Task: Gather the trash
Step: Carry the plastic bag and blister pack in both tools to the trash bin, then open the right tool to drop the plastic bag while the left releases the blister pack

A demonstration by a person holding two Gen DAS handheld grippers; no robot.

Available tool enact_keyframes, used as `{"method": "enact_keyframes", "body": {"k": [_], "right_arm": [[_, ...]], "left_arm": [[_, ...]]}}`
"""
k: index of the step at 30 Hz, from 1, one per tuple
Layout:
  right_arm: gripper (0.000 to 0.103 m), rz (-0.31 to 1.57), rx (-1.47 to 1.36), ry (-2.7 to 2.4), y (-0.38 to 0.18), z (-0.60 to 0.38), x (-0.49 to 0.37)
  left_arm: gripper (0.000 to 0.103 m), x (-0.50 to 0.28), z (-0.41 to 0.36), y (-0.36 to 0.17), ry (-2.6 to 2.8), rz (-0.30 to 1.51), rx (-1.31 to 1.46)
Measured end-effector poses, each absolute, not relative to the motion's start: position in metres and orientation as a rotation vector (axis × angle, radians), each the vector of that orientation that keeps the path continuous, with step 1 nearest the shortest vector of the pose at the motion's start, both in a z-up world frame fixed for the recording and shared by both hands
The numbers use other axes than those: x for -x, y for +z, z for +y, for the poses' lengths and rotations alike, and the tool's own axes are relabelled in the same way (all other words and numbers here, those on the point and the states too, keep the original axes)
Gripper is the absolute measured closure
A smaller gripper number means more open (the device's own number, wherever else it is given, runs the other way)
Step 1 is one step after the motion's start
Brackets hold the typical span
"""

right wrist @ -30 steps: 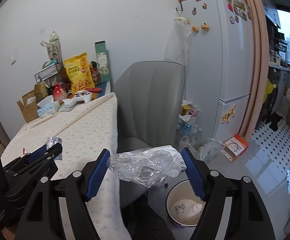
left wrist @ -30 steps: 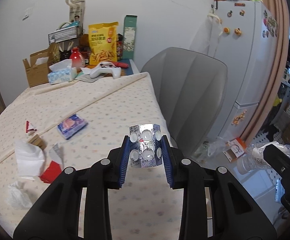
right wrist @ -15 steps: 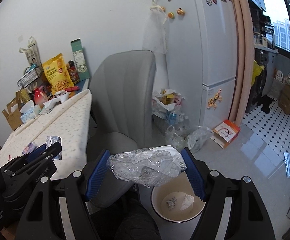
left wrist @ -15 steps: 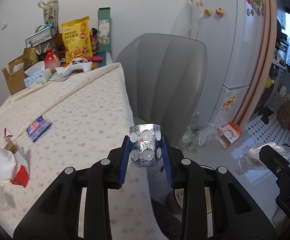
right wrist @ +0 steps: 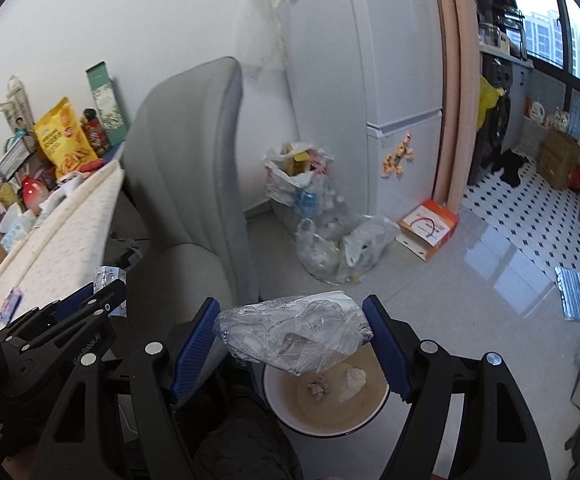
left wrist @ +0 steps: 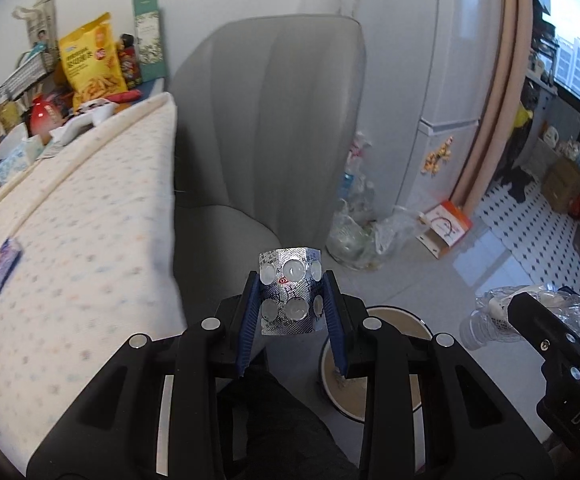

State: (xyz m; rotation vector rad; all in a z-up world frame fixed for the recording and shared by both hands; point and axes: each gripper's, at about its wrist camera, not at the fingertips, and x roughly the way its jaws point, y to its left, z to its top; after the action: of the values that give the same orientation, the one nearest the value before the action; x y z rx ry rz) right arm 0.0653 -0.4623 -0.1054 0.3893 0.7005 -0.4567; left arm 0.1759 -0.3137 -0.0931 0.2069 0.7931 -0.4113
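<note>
While both hands carry trash toward the floor, the right gripper (right wrist: pixel 291 346) pinches a crumpled clear plastic bottle (right wrist: pixel 290 334) between its blue pads, directly above a white waste bin (right wrist: pixel 286 416) at six o'clock in the right wrist view; two scraps already lie inside. At nine o'clock in that view, the left gripper (left wrist: pixel 290 300) clamps an empty silver blister pack (left wrist: pixel 290 290), held upright and short of the bin, whose rim (left wrist: pixel 385 314) shows just beyond it at five o'clock in the left wrist view. The step in hand looks like the carry to the bin. Next, the right jaws likely need to spread over the opening, then the left hand must shift over the rim before letting go. Beyond stand a grey chair (right wrist: pixel 194 184), the cloth-covered table (left wrist: pixel 90 216), bagged bottles (right wrist: pixel 329 248) and a white fridge (right wrist: pixel 369 80).
</note>
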Motion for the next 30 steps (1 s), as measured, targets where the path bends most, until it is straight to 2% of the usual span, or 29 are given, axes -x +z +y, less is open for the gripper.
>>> {"method": "enact_keyframes", "body": {"k": [11, 17, 30], "right_arm": [[0.028, 0.734, -0.457, -0.443, -0.135, -0.497, -0.082], [0.020, 0.728, -0.459, -0.507, -0.136, -0.510, -0.062], [0.019, 0.709, -0.501, -0.678, -0.135, -0.550, 0.002]], "left_arm": [[0.072, -0.192, -0.337, -0.117, -0.407, 0.846, -0.231], [0.072, -0.188, -0.342, -0.118, -0.423, 0.851, -0.237], [0.072, -0.157, -0.394, -0.125, -0.551, 0.871, -0.285]]}}
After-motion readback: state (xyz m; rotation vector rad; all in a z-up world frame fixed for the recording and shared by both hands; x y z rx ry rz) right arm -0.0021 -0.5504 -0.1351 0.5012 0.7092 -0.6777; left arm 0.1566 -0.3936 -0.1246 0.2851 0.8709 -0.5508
